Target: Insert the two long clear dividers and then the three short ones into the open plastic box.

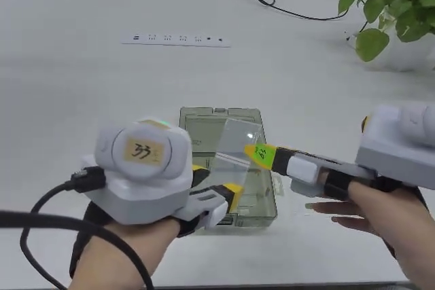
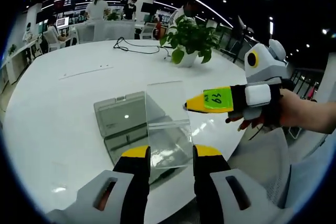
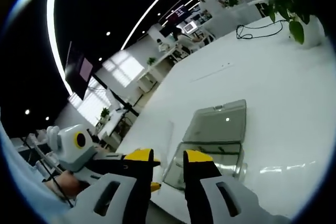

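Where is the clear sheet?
In the left gripper view, the clear divider stands between the left gripper jaws above the open box, the right gripper beside it.

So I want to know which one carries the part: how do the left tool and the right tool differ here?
The left tool has the clear divider between its jaws. The right tool only meets the divider's side edge with its tip, and its grip is unclear. The left tool wears a tan sticker, the right tool a green sticker. Both are yellow-tipped and hover by the open box.
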`<state>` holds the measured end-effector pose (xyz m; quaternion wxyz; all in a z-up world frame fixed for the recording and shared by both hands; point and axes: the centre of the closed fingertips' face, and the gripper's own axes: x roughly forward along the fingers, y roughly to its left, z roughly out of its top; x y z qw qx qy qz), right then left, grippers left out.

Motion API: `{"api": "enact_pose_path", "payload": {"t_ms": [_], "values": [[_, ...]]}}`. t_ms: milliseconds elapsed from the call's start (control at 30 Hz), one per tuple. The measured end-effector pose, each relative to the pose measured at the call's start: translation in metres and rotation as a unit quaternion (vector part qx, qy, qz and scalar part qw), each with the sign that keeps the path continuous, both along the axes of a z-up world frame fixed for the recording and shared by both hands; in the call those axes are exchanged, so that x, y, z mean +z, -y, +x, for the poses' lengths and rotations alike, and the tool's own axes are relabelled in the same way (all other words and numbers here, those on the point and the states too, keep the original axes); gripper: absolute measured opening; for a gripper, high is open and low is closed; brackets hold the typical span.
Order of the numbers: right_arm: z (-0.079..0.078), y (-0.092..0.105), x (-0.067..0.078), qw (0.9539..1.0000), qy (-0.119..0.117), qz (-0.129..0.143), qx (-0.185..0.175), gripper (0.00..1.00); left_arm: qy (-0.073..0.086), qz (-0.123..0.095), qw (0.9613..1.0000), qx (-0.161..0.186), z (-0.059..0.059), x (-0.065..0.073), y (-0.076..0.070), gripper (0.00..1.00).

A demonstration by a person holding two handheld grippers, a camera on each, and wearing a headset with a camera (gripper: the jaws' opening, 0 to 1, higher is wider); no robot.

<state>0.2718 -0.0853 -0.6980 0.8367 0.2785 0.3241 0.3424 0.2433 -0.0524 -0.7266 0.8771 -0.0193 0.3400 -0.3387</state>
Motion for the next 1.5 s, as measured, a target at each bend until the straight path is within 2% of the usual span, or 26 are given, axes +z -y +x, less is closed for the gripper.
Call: {"api": "enact_pose_path", "payload": {"t_ms": [133, 433, 667, 1067, 1200, 1500], "values": [[0.0, -0.005, -0.001, 0.9995, -0.022, 0.019, -0.006, 0.16, 0.001, -0.003, 1.0, 0.001, 0.001, 0.0, 0.001, 0.3], [-0.001, -0.016, -0.003, 0.999, -0.04, 0.021, -0.005, 0.08, 0.002, -0.008, 1.0, 0.002, 0.001, 0.002, 0.003, 0.3], [0.0, -0.015, -0.002, 0.9991, -0.036, 0.02, -0.009, 0.04, 0.002, -0.012, 0.9999, 0.007, 0.002, 0.002, 0.002, 0.3], [-0.001, -0.014, -0.001, 0.9988, -0.044, 0.02, -0.007, 0.03, -0.002, -0.017, 0.9998, 0.009, 0.001, 0.003, 0.004, 0.3], [-0.002, -0.015, -0.001, 0.9992, -0.038, 0.013, -0.001, 0.02, -0.006, -0.021, 0.9997, 0.014, 0.0, 0.001, 0.005, 0.3], [-0.001, -0.016, 0.0, 0.9995, -0.028, 0.014, 0.002, 0.03, -0.006, -0.026, 0.9993, 0.025, 0.001, 0.002, 0.005, 0.3]]}}
